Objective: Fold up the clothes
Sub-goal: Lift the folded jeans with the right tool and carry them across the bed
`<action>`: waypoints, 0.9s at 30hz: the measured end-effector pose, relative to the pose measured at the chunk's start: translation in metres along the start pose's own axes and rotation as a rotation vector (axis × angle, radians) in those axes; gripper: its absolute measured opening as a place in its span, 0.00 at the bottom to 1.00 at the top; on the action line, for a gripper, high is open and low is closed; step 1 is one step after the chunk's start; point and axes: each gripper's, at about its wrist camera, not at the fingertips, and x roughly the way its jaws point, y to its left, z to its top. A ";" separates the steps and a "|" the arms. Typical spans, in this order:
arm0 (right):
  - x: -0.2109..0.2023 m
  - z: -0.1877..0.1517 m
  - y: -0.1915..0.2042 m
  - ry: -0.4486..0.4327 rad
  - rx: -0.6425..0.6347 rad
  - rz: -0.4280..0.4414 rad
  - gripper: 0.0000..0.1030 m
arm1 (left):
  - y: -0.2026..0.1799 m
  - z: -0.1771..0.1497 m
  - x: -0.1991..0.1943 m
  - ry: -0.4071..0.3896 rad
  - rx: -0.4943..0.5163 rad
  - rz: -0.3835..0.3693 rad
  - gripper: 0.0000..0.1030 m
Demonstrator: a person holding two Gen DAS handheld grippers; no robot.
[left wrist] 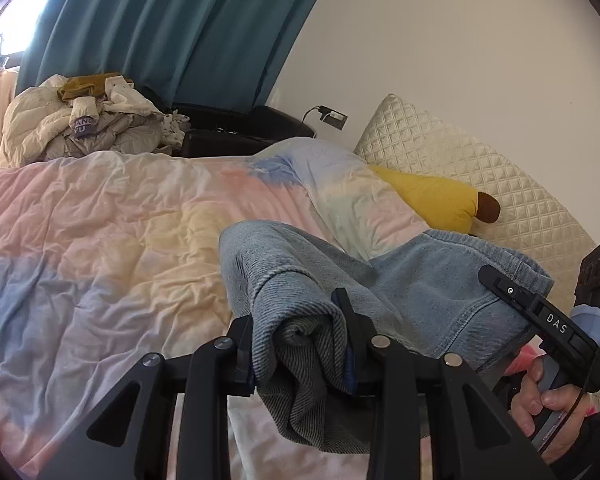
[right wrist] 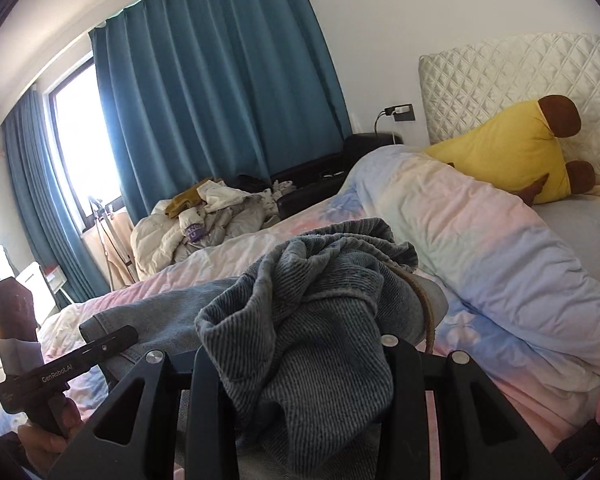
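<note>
Left gripper (left wrist: 300, 344) clamped on a bunched fold of jeans (left wrist: 420, 288), held above the quilt (left wrist: 100, 240). Right gripper (right wrist: 296, 364) likewise buried in denim, apparently gripping it; pads hidden. Banana pillow (right wrist: 512, 152) against headboard (right wrist: 500, 76). Clothes pile (right wrist: 204, 220) beside curtain (right wrist: 220, 92).

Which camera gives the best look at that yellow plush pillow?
The right wrist view: the yellow plush pillow leans against the headboard, both brown tips visible. The left wrist view shows it mostly tucked under the quilt, one tip showing.
</note>
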 end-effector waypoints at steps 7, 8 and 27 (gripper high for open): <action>0.028 -0.048 -0.033 0.039 0.011 -0.079 0.30 | 0.004 -0.030 0.050 0.048 0.046 -0.001 0.30; 0.031 -0.057 -0.036 0.047 0.012 -0.089 0.30 | 0.005 -0.034 0.054 0.053 0.054 0.003 0.30; 0.053 -0.149 -0.068 0.272 0.127 -0.227 0.35 | 0.016 -0.078 0.073 0.170 0.191 0.076 0.35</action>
